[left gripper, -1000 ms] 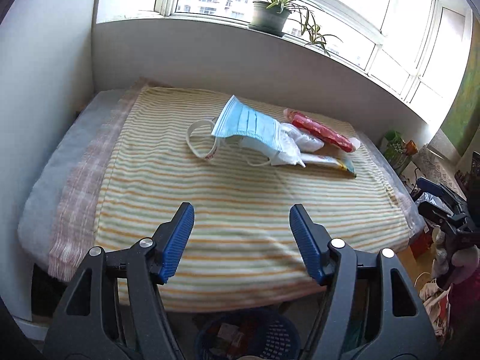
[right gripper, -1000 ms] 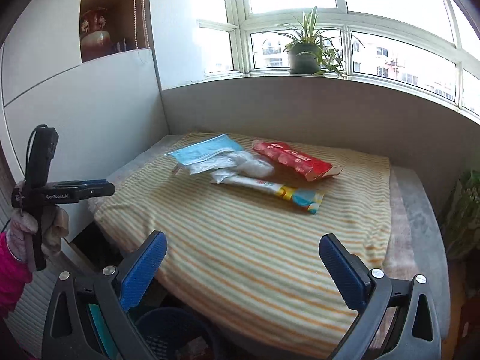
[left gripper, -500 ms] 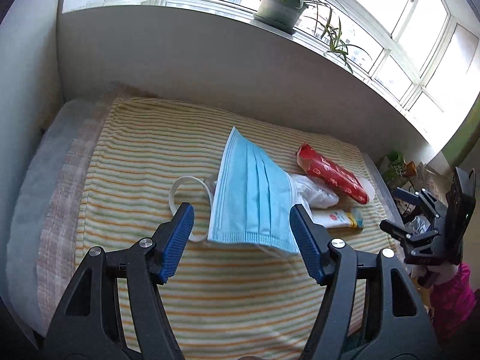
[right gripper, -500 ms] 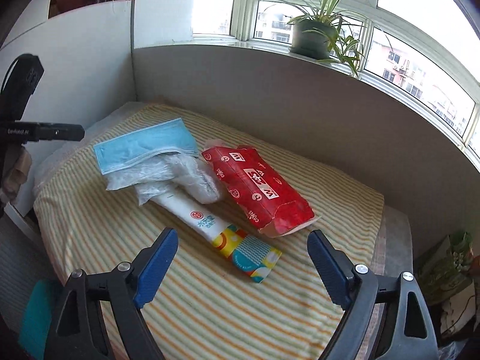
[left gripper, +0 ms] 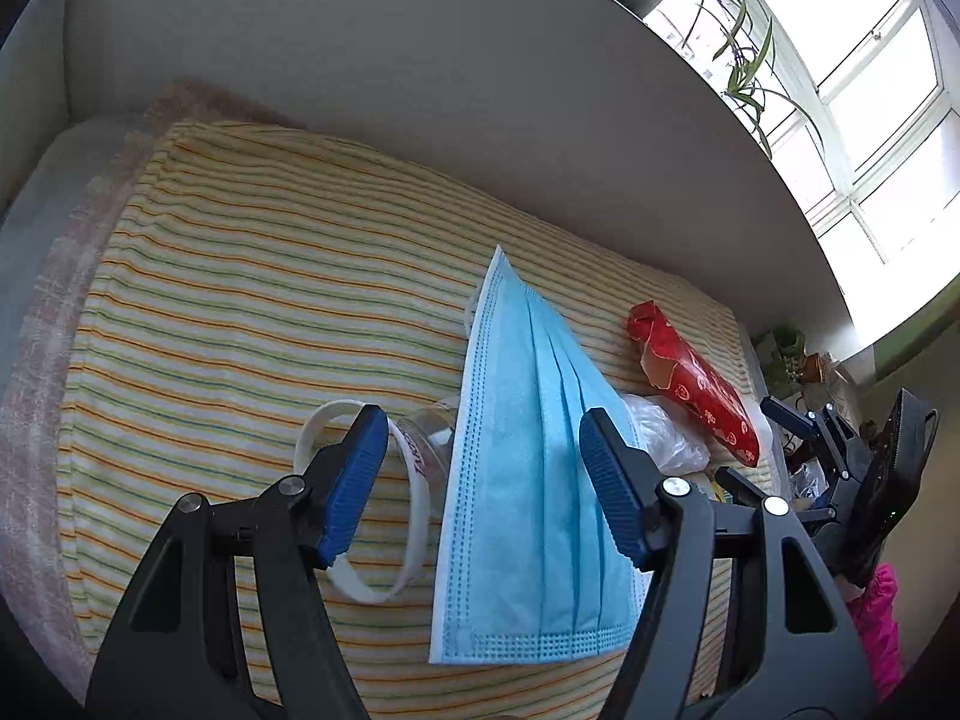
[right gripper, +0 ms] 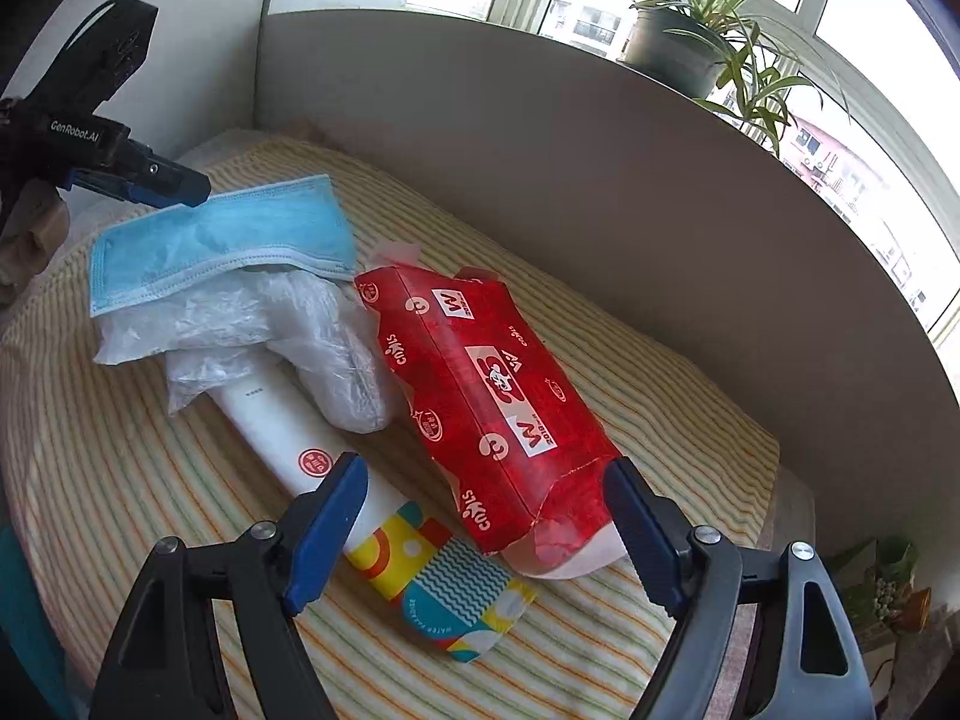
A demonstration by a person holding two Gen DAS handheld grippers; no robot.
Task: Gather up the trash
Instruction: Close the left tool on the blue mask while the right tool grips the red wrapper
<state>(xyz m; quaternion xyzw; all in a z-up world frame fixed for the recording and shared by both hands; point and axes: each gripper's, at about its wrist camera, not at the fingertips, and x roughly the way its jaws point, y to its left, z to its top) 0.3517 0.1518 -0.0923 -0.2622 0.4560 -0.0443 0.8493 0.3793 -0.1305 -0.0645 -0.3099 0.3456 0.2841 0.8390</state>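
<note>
Already the spread left tongs (left gripper: 477,468) straddle the blue mask (left gripper: 528,480) lengthwise on the bed (left gripper: 228,276), while the spread right tongs (right gripper: 486,516) face the red box (right gripper: 486,396).

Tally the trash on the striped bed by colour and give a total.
Blue: 1, the face mask
Red: 1, the carton
Clear: 1, the crumpled plastic bag
White with a colourful end: 1, the tube
Total: 4
</note>
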